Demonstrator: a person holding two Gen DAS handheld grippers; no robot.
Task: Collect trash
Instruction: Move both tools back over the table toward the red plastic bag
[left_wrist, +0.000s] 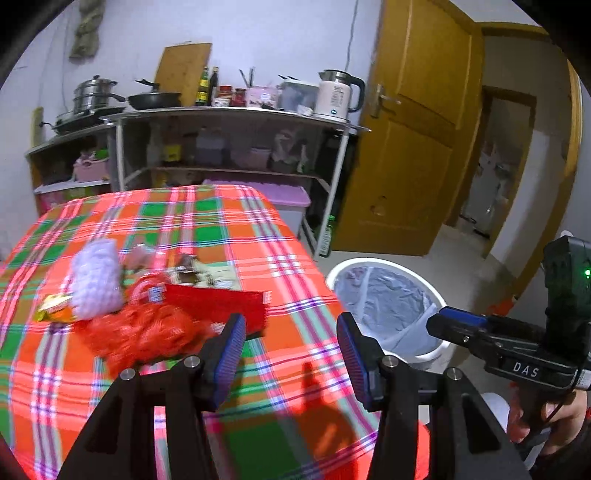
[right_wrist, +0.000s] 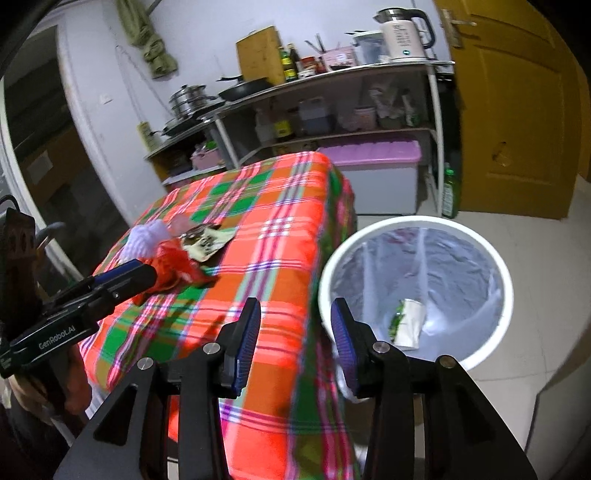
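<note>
On the plaid-covered table (left_wrist: 280, 236) lies a pile of trash: a white foam net (left_wrist: 98, 277), a red mesh bag (left_wrist: 144, 332), a red packet (left_wrist: 218, 306), a yellow wrapper (left_wrist: 51, 306) and a brown-and-white wrapper (left_wrist: 199, 275). My left gripper (left_wrist: 291, 354) hovers open and empty just right of the pile. My right gripper (right_wrist: 295, 343) is open and empty too, above the table's corner (right_wrist: 280, 229) beside the white lined bin (right_wrist: 506, 291). A white carton (right_wrist: 408, 325) lies at the bottom of the bin. In the right wrist view the left gripper (right_wrist: 146, 273) partly hides the red mesh bag (right_wrist: 173, 266).
The bin (left_wrist: 373, 261) stands on the tiled floor, close against the table's right side. Behind the table is a metal shelf (left_wrist: 236, 114) with pans, bottles and a kettle (left_wrist: 338, 96). A purple-lidded box (right_wrist: 369, 155) sits under it. A yellow door (left_wrist: 417, 129) stands at the right.
</note>
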